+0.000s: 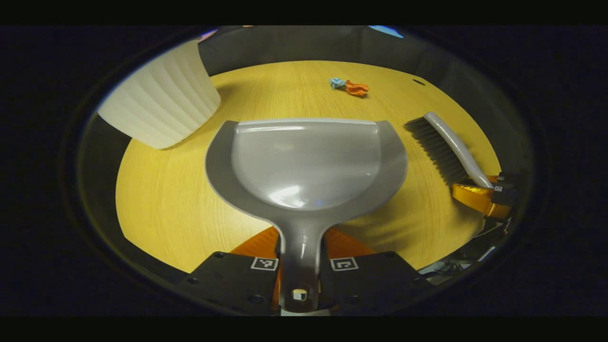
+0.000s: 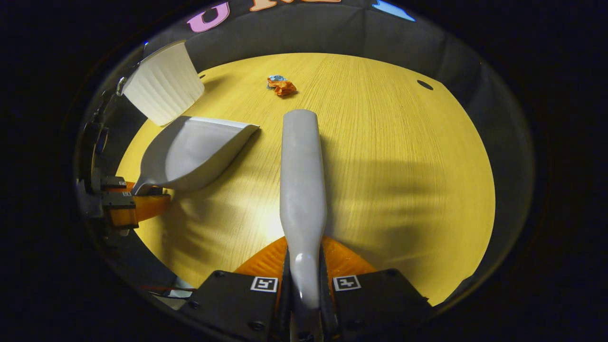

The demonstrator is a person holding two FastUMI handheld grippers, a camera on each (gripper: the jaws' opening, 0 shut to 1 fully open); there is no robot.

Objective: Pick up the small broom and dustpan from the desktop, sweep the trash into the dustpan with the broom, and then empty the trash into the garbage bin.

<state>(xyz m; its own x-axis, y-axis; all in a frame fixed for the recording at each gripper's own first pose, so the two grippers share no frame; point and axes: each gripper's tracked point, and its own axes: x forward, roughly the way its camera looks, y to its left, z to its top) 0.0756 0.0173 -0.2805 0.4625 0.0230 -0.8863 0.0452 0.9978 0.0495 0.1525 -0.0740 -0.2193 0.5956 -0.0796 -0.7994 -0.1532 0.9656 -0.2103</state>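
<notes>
A staged recording booth is shown, not a lived-in room. A bare wood-grain counter (image 2: 380, 142) is enclosed at its far edge by a dark cloth wall (image 2: 304, 33), under low light.

Dustpan (image 1: 306, 161): smooth, glossy grey plastic. Broom (image 2: 302, 190): smooth plastic handle; bristles (image 1: 434, 147) dark, matt. Tabletop (image 2: 403, 156): wood-grain finish, faint sheen. Garbage bin (image 1: 161, 102): ribbed, matt white, probably plastic. Trash (image 1: 350, 86): crumpled, paper-like.

A round wooden table (image 1: 156, 199) with pale grain filled the middle of both views, a small dark hole (image 2: 424, 85) sat near its upper right edge, and dark cloth walls (image 2: 308, 35) stood behind it.
</notes>
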